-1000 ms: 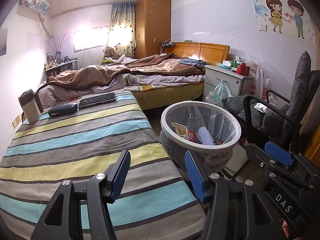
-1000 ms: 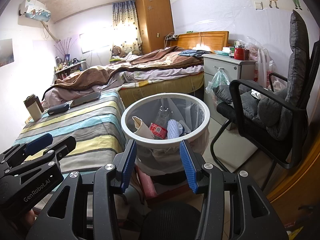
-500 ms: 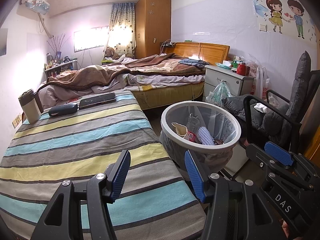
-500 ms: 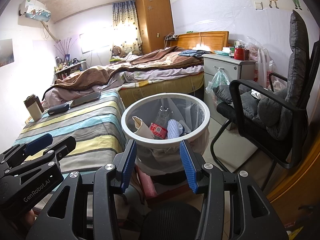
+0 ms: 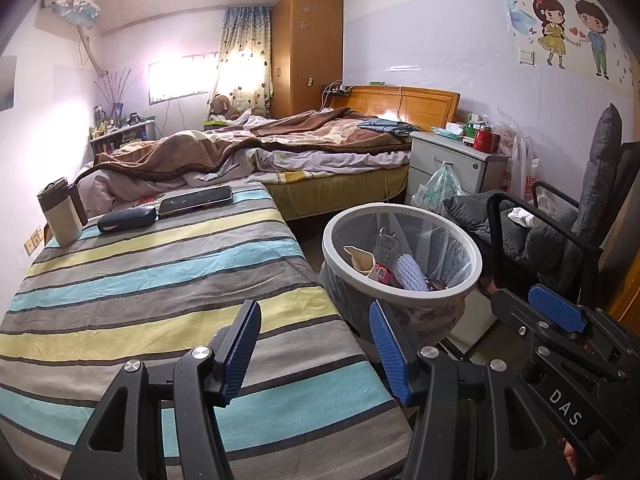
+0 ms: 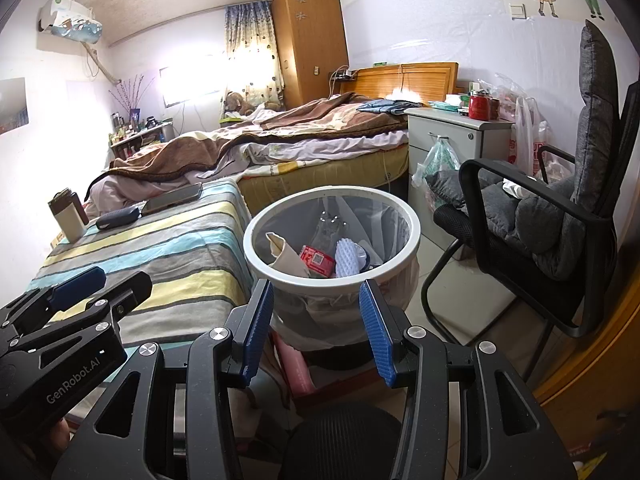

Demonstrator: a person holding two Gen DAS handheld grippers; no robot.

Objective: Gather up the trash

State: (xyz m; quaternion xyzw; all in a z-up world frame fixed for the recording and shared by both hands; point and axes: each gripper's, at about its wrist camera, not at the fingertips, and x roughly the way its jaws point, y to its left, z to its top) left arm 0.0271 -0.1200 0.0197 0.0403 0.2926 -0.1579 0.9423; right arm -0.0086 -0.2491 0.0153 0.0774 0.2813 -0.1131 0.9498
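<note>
Nothing has shifted since a second ago: my left tongs (image 5: pixel 314 346) hover agape over the striped tablecloth (image 5: pixel 160 280), my right tongs (image 6: pixel 316 328) gape empty before the white-rimmed round trash bin (image 6: pixel 332 274) holding the rubbish.

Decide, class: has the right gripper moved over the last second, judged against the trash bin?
No. In the right wrist view the right gripper sits open, and the trash bin rim lies between the same fingertips as in the earlier pictures.
</note>
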